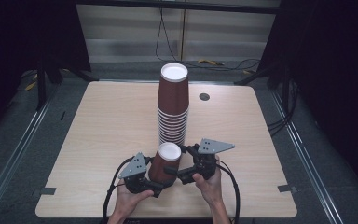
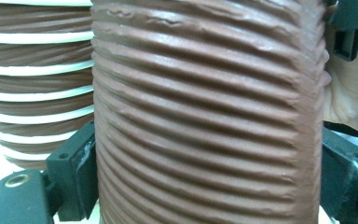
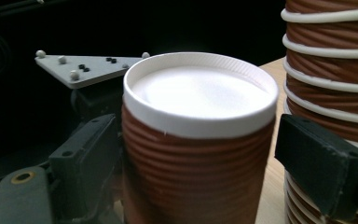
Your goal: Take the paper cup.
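The left tool (image 1: 154, 182) has its 2 jaws pressed against the ribbed wall of a brown cup (image 1: 166, 162), gripping it low down. The right tool (image 1: 182, 164) straddles the same cup near its white top, jaws spread with a gap on each side. The cup stands inverted near the table's (image 1: 98, 135) near edge, just before the cup stack (image 1: 173, 105).

Nothing readable anywhere, honestly. No labels, brands, numbers or signs to make out on anything in these shots.
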{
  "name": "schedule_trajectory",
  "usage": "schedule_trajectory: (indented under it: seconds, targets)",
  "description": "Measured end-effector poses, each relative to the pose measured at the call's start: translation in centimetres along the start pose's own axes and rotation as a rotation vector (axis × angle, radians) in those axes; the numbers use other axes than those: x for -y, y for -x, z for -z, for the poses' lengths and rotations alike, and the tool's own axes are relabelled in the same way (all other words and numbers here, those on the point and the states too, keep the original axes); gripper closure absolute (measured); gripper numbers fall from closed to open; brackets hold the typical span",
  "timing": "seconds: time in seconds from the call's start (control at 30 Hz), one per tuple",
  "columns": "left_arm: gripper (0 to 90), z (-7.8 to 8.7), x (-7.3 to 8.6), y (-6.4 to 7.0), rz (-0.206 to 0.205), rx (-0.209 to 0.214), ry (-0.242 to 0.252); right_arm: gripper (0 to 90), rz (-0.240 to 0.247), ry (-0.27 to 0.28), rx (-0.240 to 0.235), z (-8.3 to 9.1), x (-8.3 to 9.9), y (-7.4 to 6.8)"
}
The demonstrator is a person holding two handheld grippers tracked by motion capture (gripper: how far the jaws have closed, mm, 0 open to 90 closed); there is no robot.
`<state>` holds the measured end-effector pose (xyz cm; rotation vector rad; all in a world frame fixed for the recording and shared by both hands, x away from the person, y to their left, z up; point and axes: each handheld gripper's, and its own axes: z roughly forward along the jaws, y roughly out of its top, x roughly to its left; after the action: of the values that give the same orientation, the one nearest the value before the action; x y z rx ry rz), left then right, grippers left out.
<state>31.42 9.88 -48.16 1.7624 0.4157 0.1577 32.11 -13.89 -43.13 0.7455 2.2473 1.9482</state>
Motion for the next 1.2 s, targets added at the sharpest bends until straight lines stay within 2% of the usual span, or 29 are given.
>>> schedule_trajectory:
  seconds: [0.23, 0.5, 0.6, 0.67, 0.77, 0.97, 1.2]
  targets:
    - [12.3, 0.4, -0.1, -0.4, -0.002, -0.002, -0.027, 13.0, 0.020, -0.004, -0.002, 0.9, 0.2, 0.0]
    - [12.5, 0.8, -0.3, -0.5, -0.015, -0.008, -0.066, 13.0, 0.017, -0.023, 0.016, 1.7, 0.4, 0.4]
    - [12.5, 0.8, -0.4, -0.2, -0.044, -0.016, -0.119, 13.1, 0.022, -0.031, 0.019, 1.8, 0.5, 0.4]
    - [12.5, 0.9, -0.6, -0.1, -0.053, -0.004, -0.127, 13.1, 0.028, -0.038, 0.017, 2.0, 0.5, 0.4]
    - [12.5, 1.0, -0.8, -0.1, -0.069, -0.012, -0.151, 12.9, 0.032, -0.045, -0.012, 2.2, 0.5, 0.3]
    - [12.7, 1.1, -0.9, -0.3, -0.080, -0.011, -0.184, 12.9, 0.048, -0.072, 0.003, 2.5, 0.7, 0.3]
    - [13.0, 1.1, -0.9, -0.4, -0.094, 0.016, -0.229, 13.3, 0.060, -0.114, 0.033, 3.0, 1.2, 0.6]
